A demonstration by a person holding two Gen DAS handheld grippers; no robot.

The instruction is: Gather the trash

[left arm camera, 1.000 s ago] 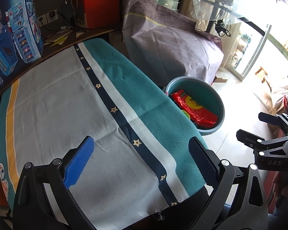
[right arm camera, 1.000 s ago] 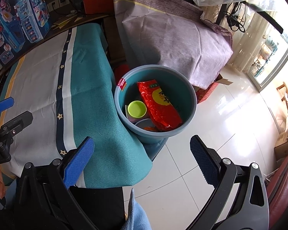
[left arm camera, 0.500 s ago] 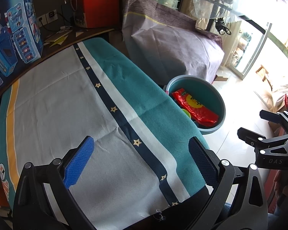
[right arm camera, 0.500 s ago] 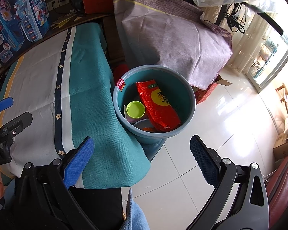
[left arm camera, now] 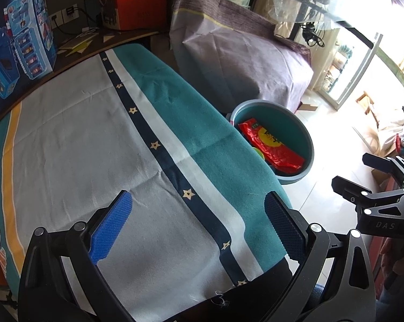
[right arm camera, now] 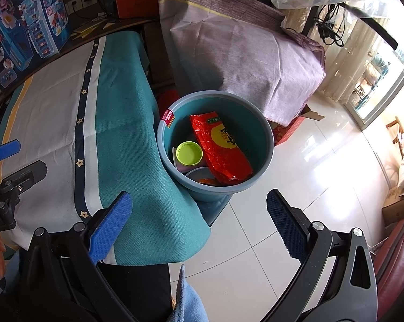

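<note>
A blue-grey trash bin stands on the floor beside the table. Inside it lie a red snack bag, a lime green lid and some cups. The bin also shows in the left wrist view with the red bag. My left gripper is open and empty above the cloth-covered table. My right gripper is open and empty, held above the floor and the table's corner, near the bin. It shows in the left wrist view at the right.
The tablecloth is grey and teal with a navy star stripe. A blue toy box stands at the table's far left. A purple-covered bulky object sits behind the bin. White tiled floor lies to the right.
Both grippers have barely moved; the views have shifted only slightly. Both stay open and empty.
</note>
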